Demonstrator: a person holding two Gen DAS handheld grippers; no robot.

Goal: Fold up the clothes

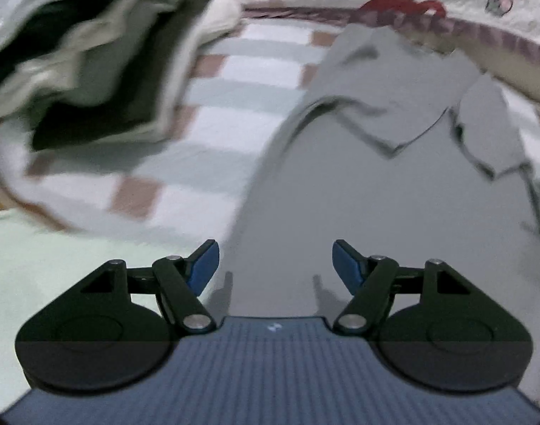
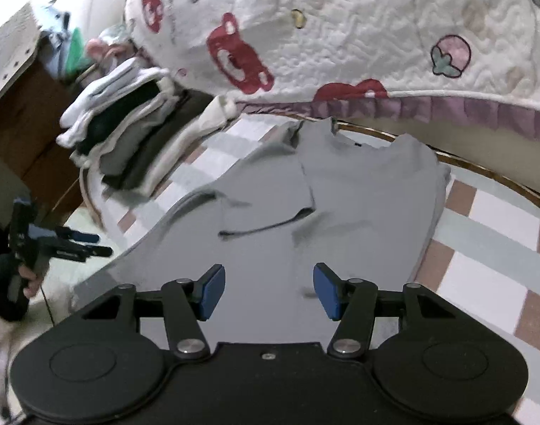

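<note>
Right gripper (image 2: 269, 291): seen at the lower middle of its own view, jaws apart, nothing between the blue pads; grey cloth lies beneath them.
Left gripper (image 1: 276, 266): jaws likewise apart and empty in its own view; it is also seen at the left edge of the right view (image 2: 79, 244), held by a hand (image 2: 31, 278), off the shirt's edge.
Shirt (image 2: 341, 194): a grey garment spread flat in the middle of the frame on a checked cover (image 2: 500, 248), its collar toward the top, one sleeve already folded inward across the body.
Stack (image 2: 128, 141): folded clothes piled at the upper left, apart from the shirt.
Quilt (image 2: 341, 28): white, printed, across the top of the frame.
Handling: the shirt is judged light, soft and limp; it will sag and crease when lifted, and nothing in it is fragile.
Hold: the hem corners or the outer side seams are judged the best places to be pinched, both layers taken together.
Stage: the fold is judged partly done.
</note>
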